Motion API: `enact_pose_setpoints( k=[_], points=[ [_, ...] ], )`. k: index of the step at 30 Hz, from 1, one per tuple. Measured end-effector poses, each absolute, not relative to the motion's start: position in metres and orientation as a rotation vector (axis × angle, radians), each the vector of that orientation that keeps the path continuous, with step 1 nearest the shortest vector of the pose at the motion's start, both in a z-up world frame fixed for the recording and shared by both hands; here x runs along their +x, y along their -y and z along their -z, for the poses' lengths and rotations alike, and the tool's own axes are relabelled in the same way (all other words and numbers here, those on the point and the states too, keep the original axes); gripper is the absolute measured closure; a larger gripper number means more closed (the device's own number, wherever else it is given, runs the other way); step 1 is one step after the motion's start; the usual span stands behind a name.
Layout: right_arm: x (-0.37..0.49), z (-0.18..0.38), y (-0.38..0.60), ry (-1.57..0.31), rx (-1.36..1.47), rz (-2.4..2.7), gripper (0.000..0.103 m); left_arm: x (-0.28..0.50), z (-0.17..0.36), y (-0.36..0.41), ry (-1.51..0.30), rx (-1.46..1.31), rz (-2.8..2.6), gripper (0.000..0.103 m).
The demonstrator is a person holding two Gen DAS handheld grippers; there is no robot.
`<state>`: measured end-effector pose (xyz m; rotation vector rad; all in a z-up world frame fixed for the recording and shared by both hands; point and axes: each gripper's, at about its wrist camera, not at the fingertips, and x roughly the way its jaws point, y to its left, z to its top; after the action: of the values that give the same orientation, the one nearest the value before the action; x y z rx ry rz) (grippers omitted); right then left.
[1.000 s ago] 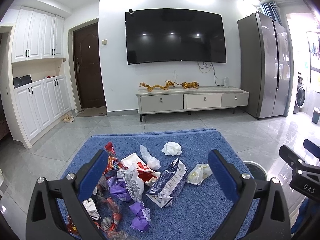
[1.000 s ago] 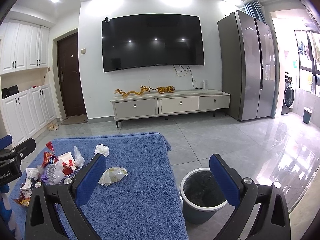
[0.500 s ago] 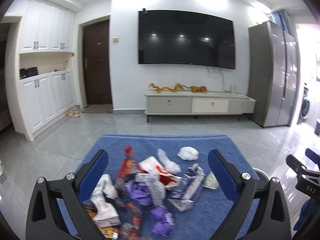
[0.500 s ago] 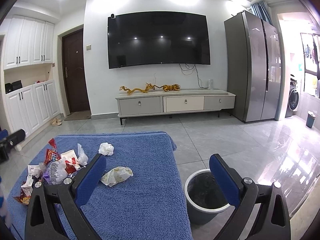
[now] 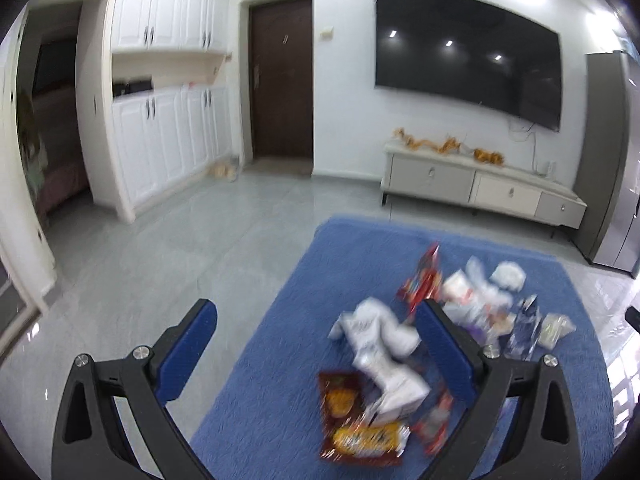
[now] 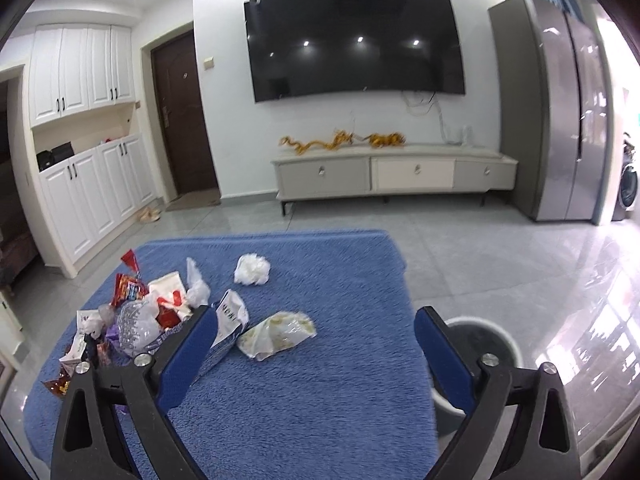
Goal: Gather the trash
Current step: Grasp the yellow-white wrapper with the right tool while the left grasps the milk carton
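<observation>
Snack wrappers and crumpled bags lie heaped on a blue cloth-covered table (image 5: pixel 272 360). In the blurred left wrist view my left gripper (image 5: pixel 316 308) is open above the table's left part. A white crumpled wrapper (image 5: pixel 376 340) and a red-yellow packet (image 5: pixel 352 424) lie just inside its right finger (image 5: pixel 448 352), untouched. My right gripper (image 6: pixel 314 316) hangs over the table (image 6: pixel 340 280) with its jaws wide and closing, nothing pressed between them. A clear yellowish bag (image 6: pixel 276 334) lies ahead between its fingers. A blue-white packet (image 6: pixel 230 320) lies by the left finger.
A grey trash bin (image 6: pixel 480 336) stands on the floor off the table's right edge, partly behind my right finger. A white tissue ball (image 6: pixel 251 269) lies farther back, and the main trash heap (image 6: pixel 136 316) lies at the left. Tiled floor surrounds the table.
The left view has swung left and blurred, so the heap now sits by its right finger. The right gripper has shifted left over the table, and the bin has slid behind its right finger.
</observation>
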<state>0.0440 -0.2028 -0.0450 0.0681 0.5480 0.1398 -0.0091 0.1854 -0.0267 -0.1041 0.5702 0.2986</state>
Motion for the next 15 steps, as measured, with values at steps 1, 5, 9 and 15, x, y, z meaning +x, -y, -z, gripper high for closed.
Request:
enact_pose_setpoints(
  k=[1, 5, 9, 15],
  points=[
    [0.05, 0.049, 0.2, -0.568, 0.074, -0.156, 0.01, -0.01, 0.039, -0.19, -0.608, -0.124, -0.282, 0.003],
    [0.07, 0.068, 0.189, -0.639, 0.1, -0.205, 0.013, 0.0, 0.071, -0.18, -0.712, -0.147, -0.2, 0.003],
    [0.086, 0.083, 0.179, -0.692, 0.101, -0.225, 0.013, 0.022, 0.09, -0.154, -0.789, -0.122, -0.142, 0.003],
    [0.107, 0.105, 0.171, -0.761, 0.116, -0.245, 0.013, 0.048, 0.114, -0.127, -0.856, -0.036, -0.171, 0.003]
  ],
)
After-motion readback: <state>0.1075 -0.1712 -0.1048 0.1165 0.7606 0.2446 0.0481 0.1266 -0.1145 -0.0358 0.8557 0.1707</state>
